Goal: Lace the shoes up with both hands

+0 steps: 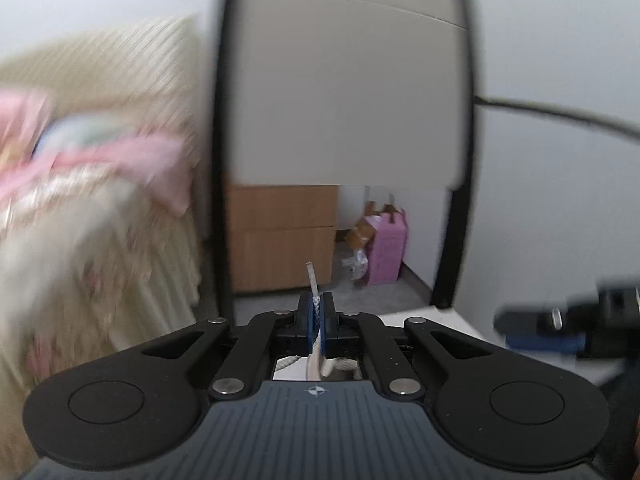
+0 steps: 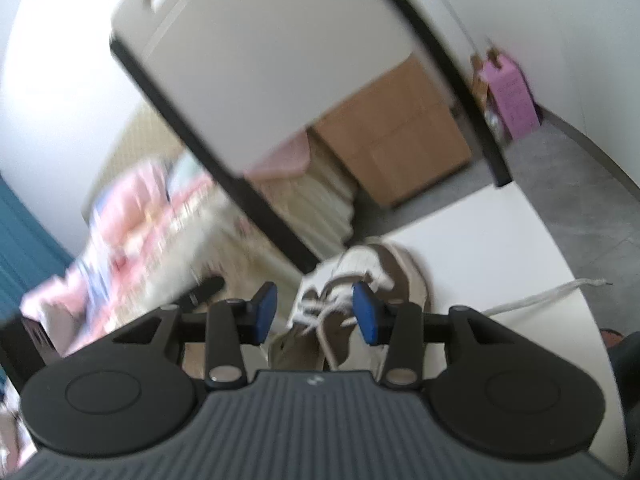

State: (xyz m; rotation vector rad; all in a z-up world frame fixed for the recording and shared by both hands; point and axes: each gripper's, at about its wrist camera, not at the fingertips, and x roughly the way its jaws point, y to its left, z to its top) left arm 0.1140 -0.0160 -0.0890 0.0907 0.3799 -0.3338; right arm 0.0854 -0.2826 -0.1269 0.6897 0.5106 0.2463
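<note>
A brown-and-white sneaker [image 2: 372, 280] sits on a white table [image 2: 500, 232], toe pointing away from the right wrist camera, its white lace [image 2: 324, 308] crossed loosely over the tongue and the collar gaping toward the viewer; how many eyelets are threaded cannot be made out through the blur. A second strand of lace [image 2: 540, 296] trails off to the right across the tabletop and ends at the table's edge. The right gripper [image 2: 316, 312] hovers just above the shoe's throat with its jaws standing wide apart and nothing between the blue pads. In the left wrist view the left gripper [image 1: 317, 316] is raised toward a chair back [image 1: 348, 92], its jaws pressed together on a white lace end [image 1: 312, 280], whose stiff tip pokes up above the pads while the rest drops away below, out of sight. The right gripper shows blurred at that view's right edge. The lace looks light, soft and limp, likely to sag and twist wherever it is not held taut, so the firm tip is the sensible place to hold for threading, and a spot close to the eyelets for drawing slack. The shoe seems light enough to slide on the smooth table if the lace is pulled hard, so its upper may need steadying. A bed with pink bedding [image 2: 132, 216] and a wooden cabinet [image 2: 400, 136] lie beyond.
</note>
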